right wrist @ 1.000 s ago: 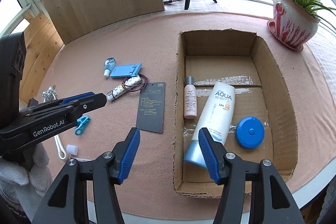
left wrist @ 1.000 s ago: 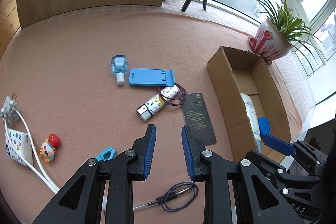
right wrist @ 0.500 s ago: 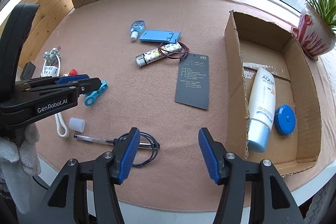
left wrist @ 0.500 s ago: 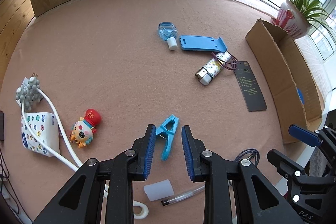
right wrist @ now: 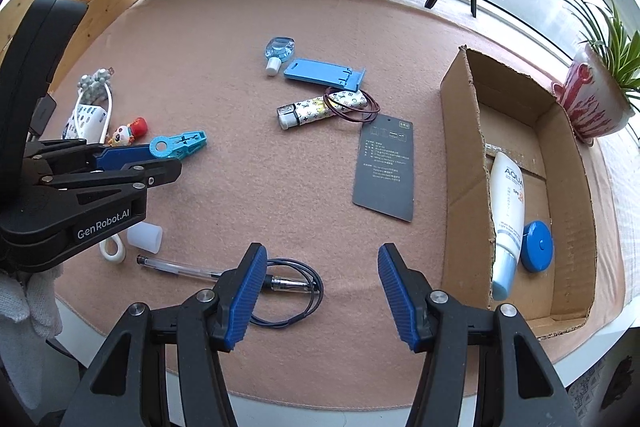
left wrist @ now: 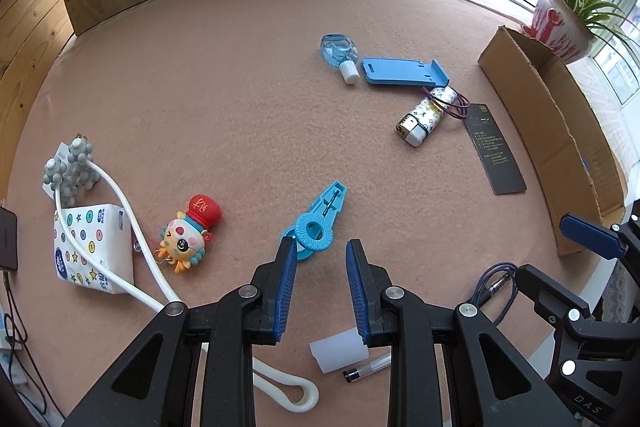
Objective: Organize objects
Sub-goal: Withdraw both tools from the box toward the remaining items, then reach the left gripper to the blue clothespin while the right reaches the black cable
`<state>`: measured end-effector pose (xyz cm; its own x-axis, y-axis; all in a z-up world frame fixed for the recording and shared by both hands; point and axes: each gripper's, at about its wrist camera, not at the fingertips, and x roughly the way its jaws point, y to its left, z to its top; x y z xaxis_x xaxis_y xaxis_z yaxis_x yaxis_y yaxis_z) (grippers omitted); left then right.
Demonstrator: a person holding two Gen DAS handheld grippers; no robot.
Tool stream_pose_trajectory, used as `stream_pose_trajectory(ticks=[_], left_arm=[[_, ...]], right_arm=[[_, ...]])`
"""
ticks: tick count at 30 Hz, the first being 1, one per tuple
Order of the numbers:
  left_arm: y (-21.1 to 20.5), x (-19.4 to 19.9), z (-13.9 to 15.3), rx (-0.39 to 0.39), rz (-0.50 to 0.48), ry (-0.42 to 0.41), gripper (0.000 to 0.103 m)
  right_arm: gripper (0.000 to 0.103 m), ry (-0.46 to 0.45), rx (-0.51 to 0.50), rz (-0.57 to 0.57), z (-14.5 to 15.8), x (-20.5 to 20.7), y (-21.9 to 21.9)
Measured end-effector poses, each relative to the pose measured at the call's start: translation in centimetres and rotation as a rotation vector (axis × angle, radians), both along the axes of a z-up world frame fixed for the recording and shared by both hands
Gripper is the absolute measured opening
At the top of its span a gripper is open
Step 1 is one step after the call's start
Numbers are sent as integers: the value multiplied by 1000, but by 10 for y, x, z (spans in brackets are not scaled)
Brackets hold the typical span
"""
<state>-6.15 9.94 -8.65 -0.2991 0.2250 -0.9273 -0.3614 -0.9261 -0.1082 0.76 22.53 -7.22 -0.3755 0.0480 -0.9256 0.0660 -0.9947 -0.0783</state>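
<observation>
A blue plastic clip (left wrist: 319,223) lies on the pink mat just ahead of my left gripper (left wrist: 320,251), which is open and empty, its left pad close to the clip's ring end. The clip also shows in the right wrist view (right wrist: 179,145). My right gripper (right wrist: 322,259) is open and empty above a pen (right wrist: 176,266) and a coiled dark cable (right wrist: 296,301). A cardboard box (right wrist: 464,163) on the right holds a sunscreen tube (right wrist: 507,215) and a blue round case (right wrist: 538,246).
On the mat lie a blue phone stand (left wrist: 404,71), a small clear bottle (left wrist: 339,51), a patterned lighter (left wrist: 426,115) with hair ties, a black card (left wrist: 494,149), a toy figure (left wrist: 188,237), a tissue pack (left wrist: 92,247), a white cord (left wrist: 132,223) and a white cap (left wrist: 338,351). A potted plant (right wrist: 596,99) stands behind the box.
Both grippers have swung left, away from the box. My left gripper has come down close to the blue clip. Both stay open.
</observation>
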Motion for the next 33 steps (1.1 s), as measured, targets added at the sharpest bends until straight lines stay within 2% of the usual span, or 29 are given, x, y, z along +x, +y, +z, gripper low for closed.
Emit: stream_pose_trajectory(ticks=[7, 19, 24, 33], left_arm=[[2, -3, -5, 13, -9, -8, 27], [13, -6, -10, 28, -36, -15, 27], [15, -6, -10, 29, -36, -9, 27], [15, -6, -11, 29, -42, 2, 27]], right_arm=[[54, -12, 7, 12, -7, -4, -7], [54, -72, -68, -30, -22, -7, 5], [54, -93, -131, -52, -26, -9, 10], [54, -81, -145, -36, -27, -7, 4]])
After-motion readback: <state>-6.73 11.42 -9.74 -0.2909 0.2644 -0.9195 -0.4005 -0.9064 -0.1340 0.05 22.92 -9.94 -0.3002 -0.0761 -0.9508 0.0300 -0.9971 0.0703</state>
